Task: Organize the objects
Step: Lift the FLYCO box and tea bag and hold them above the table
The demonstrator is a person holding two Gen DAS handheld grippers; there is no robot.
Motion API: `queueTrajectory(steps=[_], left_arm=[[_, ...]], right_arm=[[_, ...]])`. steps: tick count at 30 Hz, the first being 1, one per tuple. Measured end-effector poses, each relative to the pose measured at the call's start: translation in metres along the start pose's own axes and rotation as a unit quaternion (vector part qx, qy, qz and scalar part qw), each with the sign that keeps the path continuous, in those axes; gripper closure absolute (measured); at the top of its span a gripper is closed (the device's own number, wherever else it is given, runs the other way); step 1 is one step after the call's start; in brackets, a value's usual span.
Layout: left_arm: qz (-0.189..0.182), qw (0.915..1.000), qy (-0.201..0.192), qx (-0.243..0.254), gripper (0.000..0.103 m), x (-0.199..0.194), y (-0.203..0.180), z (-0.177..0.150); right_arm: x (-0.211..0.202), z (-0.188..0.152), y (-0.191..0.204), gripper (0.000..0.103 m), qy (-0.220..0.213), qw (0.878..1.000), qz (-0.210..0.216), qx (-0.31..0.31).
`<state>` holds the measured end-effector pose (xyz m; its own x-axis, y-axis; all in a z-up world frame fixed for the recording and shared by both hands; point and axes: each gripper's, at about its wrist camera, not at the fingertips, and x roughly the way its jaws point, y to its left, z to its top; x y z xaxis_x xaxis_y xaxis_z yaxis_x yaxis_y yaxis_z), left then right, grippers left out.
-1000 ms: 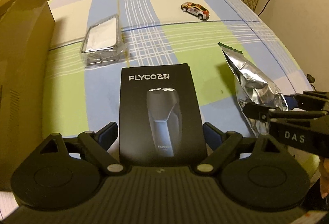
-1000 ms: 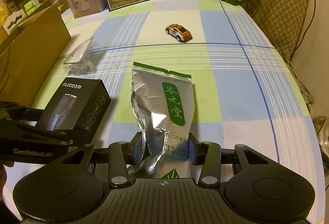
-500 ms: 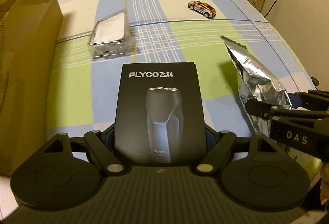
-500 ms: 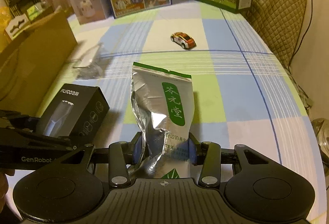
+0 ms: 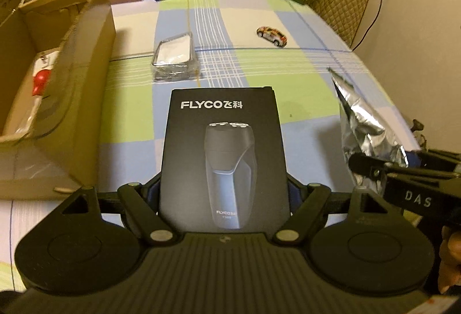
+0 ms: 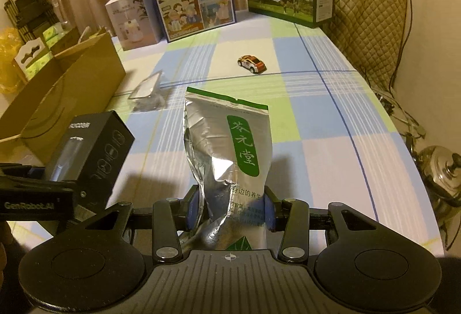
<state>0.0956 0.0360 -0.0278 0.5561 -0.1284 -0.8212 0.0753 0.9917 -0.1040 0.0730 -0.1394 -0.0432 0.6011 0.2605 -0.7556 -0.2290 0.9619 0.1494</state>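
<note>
Shaver box: a black rectangular cardboard box (image 5: 224, 152) printed "FLYCO" with a shaver picture, clamped by its lower end in the left gripper (image 5: 223, 193), held above the table.
Tea pouch: a crinkled silver foil pouch (image 6: 230, 158) with a green label, standing up from the right gripper (image 6: 230, 208), whose pads squeeze its lower part.
Left gripper jaws: they have just been closing, and now press both long sides of the shaver box.
Table: a checked cloth (image 6: 311, 100) of blue, green and white squares.
Carton: an open brown cardboard carton (image 5: 72, 100) at 9 o'clock of the shaver box, a red and white item inside.
Clear pack: a small transparent plastic pack (image 5: 175, 57) at 11 o'clock, lying flat.
Toy car: a small orange and white toy car (image 6: 252, 64) at 12 o'clock beyond the pouch.
Far edge: two milk cartons and a white box stand upright.
Hands: both grippers slope downward, side by side, well apart from the carton wall.
</note>
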Motion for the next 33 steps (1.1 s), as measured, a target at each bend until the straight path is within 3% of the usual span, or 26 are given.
queueTrajectory(steps=[16, 33], left_arm=[[-0.01, 0.9994, -0.032, -0.008, 0.027, -0.052, 0.007, -0.024], [-0.02, 0.9986, -0.048, -0.005, 0.027, -0.07, 0.004, -0.025]], right_arm=[[-0.023, -0.004, 0.023, 0.062, -0.014, 1.0, 0.011, -0.023], [-0.032, 0.0, 0.029, 0.062, -0.021, 0.999, 0.024, -0.019]])
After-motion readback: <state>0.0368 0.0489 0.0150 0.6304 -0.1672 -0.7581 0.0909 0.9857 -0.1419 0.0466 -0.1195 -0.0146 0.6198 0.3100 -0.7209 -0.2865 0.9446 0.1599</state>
